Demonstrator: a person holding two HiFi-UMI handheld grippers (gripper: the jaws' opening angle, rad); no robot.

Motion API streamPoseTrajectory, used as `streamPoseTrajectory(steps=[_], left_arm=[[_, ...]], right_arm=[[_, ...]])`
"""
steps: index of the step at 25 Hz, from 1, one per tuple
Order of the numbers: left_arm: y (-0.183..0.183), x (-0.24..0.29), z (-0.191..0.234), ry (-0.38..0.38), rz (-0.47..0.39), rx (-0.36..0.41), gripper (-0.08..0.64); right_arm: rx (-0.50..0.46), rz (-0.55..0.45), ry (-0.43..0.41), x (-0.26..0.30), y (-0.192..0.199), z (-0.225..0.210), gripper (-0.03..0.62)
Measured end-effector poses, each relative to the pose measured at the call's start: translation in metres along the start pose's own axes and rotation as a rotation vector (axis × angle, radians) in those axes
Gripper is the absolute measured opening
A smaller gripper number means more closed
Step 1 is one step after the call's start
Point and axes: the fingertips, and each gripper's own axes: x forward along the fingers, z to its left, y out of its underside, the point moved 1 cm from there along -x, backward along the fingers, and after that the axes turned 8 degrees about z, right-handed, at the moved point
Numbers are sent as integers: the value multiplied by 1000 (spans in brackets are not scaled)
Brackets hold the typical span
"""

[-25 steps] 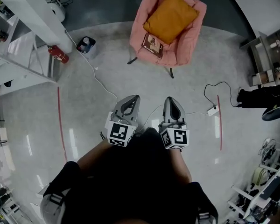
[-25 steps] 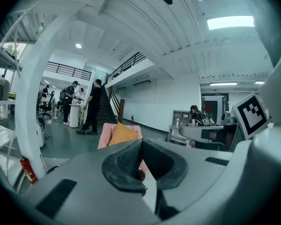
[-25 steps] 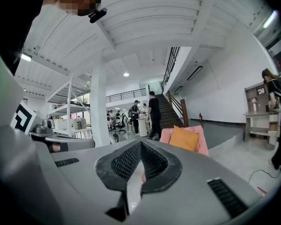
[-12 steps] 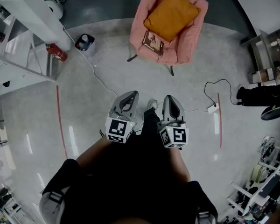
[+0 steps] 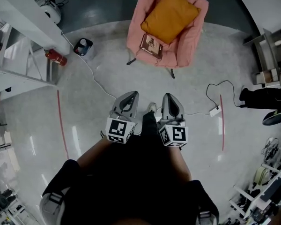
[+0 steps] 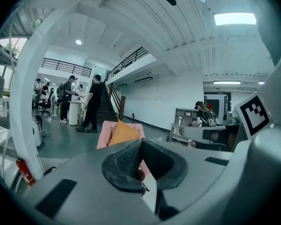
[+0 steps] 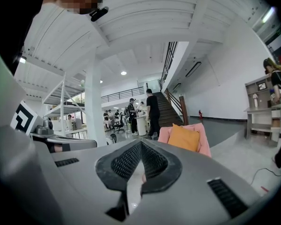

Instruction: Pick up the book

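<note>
A person (image 5: 131, 182) in dark clothing is seen from above, nearest the camera, with one shoe (image 5: 152, 108) showing between the two tools. The left gripper (image 5: 130, 95) and the right gripper (image 5: 171, 97) are held side by side above the floor (image 5: 187, 88), both pointed toward 12 o'clock. In the left gripper view, the jaws of the left gripper (image 6: 141, 142) are found closed pad against pad, with nothing between them. In the right gripper view, the right gripper (image 7: 140, 143) is likewise found closed at the tips and empty.

A white cable (image 5: 99, 82) is laid across the floor from 10 o'clock toward the grippers. A white power strip (image 5: 214, 110) is noted at 3 o'clock of the right gripper, just beside a red tape line (image 5: 221, 123). A second red tape line (image 5: 61, 121) is noted at 9 o'clock of the left gripper. A red fire extinguisher (image 5: 55, 56) lies at 10 o'clock beside a white beam (image 5: 33, 18), with a dark container (image 5: 83, 46) near it.

The book (image 5: 151, 45) is located at 12 o'clock, well apart from both grippers, lying at the front of the seat of a pink armchair (image 5: 193, 36). An orange cushion (image 5: 169, 15) is set behind it on the same seat. Farthest off, in the gripper views, standing people (image 6: 93, 102) and a staircase (image 7: 171, 109) are recorded beyond the armchair.
</note>
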Motion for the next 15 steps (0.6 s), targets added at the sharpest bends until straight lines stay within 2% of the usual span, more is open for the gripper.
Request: streamPoseTrajectory(steps=[15], left_arm=[[-39,111,-4,-35,27,-3,8]], right_arm=[[-16,16,-47,72,-30,-85,5]])
